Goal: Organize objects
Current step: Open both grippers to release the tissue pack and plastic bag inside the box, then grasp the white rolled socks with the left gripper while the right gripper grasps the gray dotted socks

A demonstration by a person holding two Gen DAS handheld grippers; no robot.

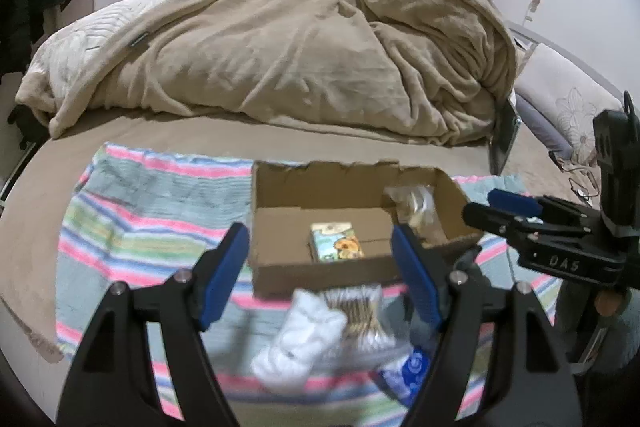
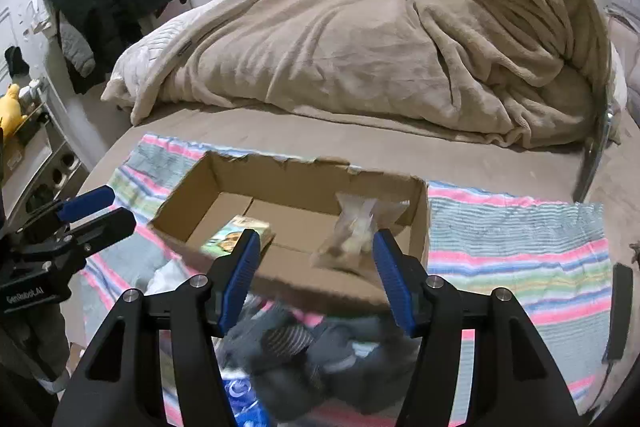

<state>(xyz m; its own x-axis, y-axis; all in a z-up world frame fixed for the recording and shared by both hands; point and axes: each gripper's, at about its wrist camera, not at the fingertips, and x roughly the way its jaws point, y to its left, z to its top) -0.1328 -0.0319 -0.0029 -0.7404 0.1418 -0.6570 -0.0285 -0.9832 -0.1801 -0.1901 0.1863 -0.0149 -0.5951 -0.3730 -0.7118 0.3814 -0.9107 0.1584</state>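
So on our left we've got the left gripper [image 1: 320, 263] hanging over the striped towel [image 1: 152, 211] with its jaws spread wide, nothing in them. Under it, a white sock [image 1: 298, 343] and a bag of cotton swabs [image 1: 360, 311] lie just in front of the cardboard box [image 1: 320, 275]. In the box: a little printed pack [image 1: 336, 241] mid-floor, a clear bag [image 2: 356, 227] in the right corner. Our right gripper [image 2: 316, 267] gapes empty above grey socks [image 2: 320, 351].

Black left gripper [image 1: 320, 259], right gripper [image 2: 316, 263], blue-padded jaws, silver screws, white lettering
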